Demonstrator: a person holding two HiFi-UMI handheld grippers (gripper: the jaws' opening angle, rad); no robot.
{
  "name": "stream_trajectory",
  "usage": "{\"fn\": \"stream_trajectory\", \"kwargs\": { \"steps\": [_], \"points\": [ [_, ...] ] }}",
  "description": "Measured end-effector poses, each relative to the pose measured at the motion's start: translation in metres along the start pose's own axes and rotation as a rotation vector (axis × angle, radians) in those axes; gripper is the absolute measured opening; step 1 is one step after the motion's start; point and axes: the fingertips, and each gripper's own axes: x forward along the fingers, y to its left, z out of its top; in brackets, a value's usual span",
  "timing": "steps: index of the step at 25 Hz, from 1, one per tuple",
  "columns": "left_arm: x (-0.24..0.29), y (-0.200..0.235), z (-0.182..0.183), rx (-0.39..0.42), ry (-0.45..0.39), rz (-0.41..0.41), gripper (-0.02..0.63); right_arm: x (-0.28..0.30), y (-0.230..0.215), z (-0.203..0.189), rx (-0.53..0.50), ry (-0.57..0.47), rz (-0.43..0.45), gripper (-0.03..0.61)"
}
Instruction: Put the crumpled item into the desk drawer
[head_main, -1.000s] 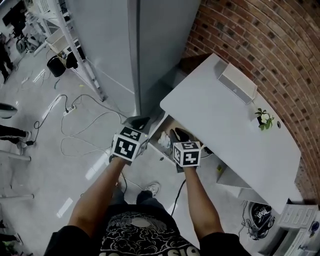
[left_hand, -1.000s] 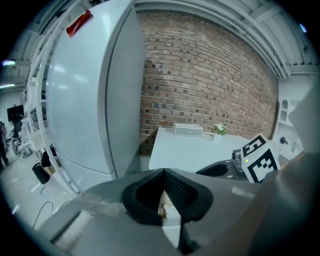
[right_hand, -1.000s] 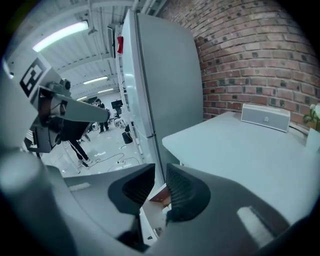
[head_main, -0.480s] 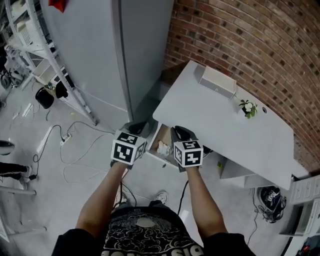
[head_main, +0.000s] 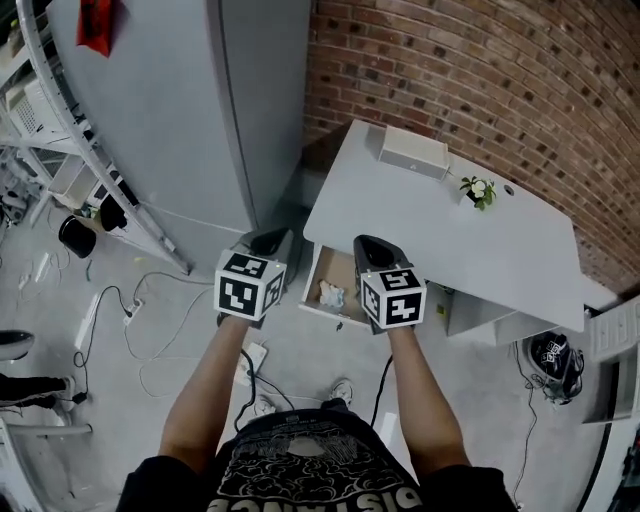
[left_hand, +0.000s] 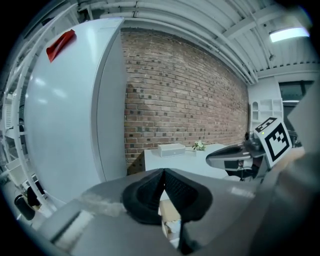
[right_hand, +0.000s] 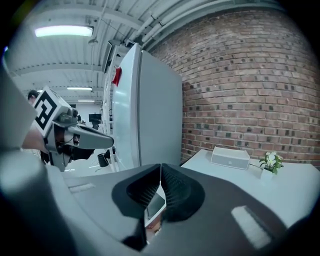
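Note:
A white desk (head_main: 450, 235) stands against the brick wall with its drawer (head_main: 322, 274) pulled open toward me. A crumpled whitish item (head_main: 331, 293) lies inside the drawer, and it also shows below the left jaws (left_hand: 172, 226). My left gripper (head_main: 268, 241) hovers just left of the drawer, shut with nothing in it (left_hand: 164, 171). My right gripper (head_main: 370, 249) hangs over the drawer's right end at the desk edge, also shut and empty (right_hand: 160, 167).
A tall grey cabinet (head_main: 200, 110) stands left of the desk. On the desk are a white box (head_main: 411, 152) and a small plant (head_main: 478, 188). Cables and a power strip (head_main: 253, 357) lie on the floor; a black-and-white object (head_main: 553, 355) sits under the desk's right end.
The head view has swung, so the desk sits higher and more to the right. Both grippers have spread a little apart. The crumpled item stays in the open drawer.

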Motion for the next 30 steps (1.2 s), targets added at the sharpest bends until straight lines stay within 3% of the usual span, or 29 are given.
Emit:
{"fn": "stream_trajectory", "kwargs": {
  "steps": [12,30],
  "points": [
    [-0.025,0.010,0.018,0.062,-0.047,-0.075,-0.002,-0.039,0.022,0.029,0.031,-0.067,-0.092,0.000],
    [-0.046,0.025,-0.002,0.084,-0.045,-0.137,-0.002,-0.064,0.040,0.028,0.044,-0.104,-0.208,0.000]
  ]
}}
